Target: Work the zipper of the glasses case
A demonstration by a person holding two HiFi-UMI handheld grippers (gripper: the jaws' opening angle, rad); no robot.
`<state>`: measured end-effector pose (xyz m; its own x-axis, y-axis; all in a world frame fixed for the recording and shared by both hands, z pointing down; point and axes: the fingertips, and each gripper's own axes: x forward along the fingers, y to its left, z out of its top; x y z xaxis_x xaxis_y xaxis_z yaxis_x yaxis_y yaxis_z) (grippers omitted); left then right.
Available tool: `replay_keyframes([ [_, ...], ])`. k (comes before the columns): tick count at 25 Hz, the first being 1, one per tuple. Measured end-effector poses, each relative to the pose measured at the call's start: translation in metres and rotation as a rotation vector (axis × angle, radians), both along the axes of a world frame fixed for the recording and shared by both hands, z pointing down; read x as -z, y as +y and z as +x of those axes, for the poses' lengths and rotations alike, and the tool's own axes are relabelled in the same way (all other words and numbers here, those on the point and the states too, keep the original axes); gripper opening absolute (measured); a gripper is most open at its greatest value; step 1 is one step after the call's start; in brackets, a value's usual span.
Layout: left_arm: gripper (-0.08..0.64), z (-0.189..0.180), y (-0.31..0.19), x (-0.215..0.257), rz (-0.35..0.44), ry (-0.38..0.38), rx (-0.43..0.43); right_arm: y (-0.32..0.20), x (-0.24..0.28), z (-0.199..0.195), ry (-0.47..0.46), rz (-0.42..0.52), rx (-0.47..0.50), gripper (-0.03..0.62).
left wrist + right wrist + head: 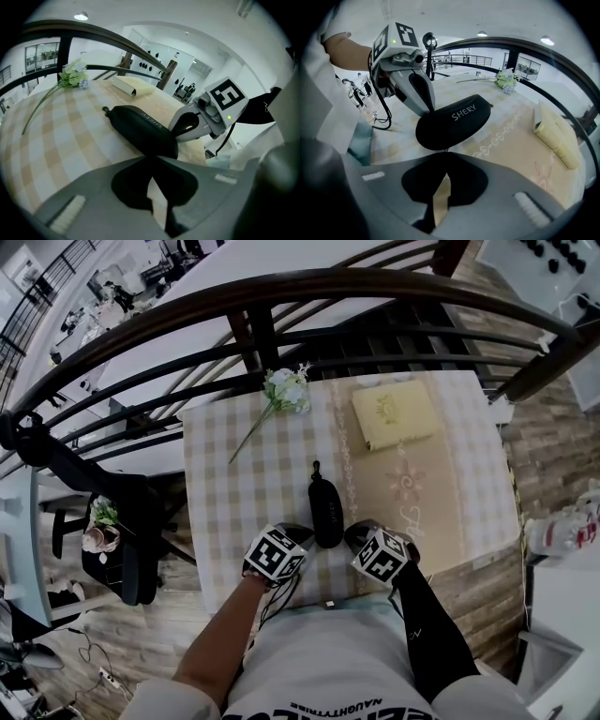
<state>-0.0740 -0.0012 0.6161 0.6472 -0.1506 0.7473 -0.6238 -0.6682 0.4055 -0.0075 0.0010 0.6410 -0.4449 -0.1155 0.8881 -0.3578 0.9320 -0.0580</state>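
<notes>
Left tongs (150, 158) and right tongs (445, 152) are both clenching tip to tip at the near end of the glasses case (325, 509); anything pinched is too small to discern. Case is lying on the checked tablecloth (239, 488), long axis pointing away from the person

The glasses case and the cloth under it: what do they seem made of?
The glasses case looks like a stiff shell covered in matte black fabric or faux leather: smooth curve, dull sheen, printed white letters. The tablecloth seems woven fabric: pale checks, stitched pattern band.
</notes>
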Motion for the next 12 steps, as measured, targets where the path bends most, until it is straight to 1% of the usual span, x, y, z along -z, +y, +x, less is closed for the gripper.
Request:
replay_keyframes([
  [3, 0.011, 0.014, 0.012, 0.0, -0.003, -0.024, -0.086, -0.006, 0.003, 0.01, 0.014, 0.023, -0.018, 0.031],
  [7, 0.011, 0.047, 0.02, 0.005, 0.003, 0.007, -0.165, -0.025, 0.009, 0.024, 0.027, 0.068, -0.053, 0.031],
  [10, 0.011, 0.073, 0.023, 0.004, 0.017, 0.004, -0.229, -0.036, 0.01, 0.034, 0.039, 0.092, -0.044, 0.031],
  [12, 0.011, 0.088, 0.021, 0.004, 0.032, 0.014, -0.248, -0.043, 0.01, 0.04, 0.043, 0.095, -0.032, 0.031],
])
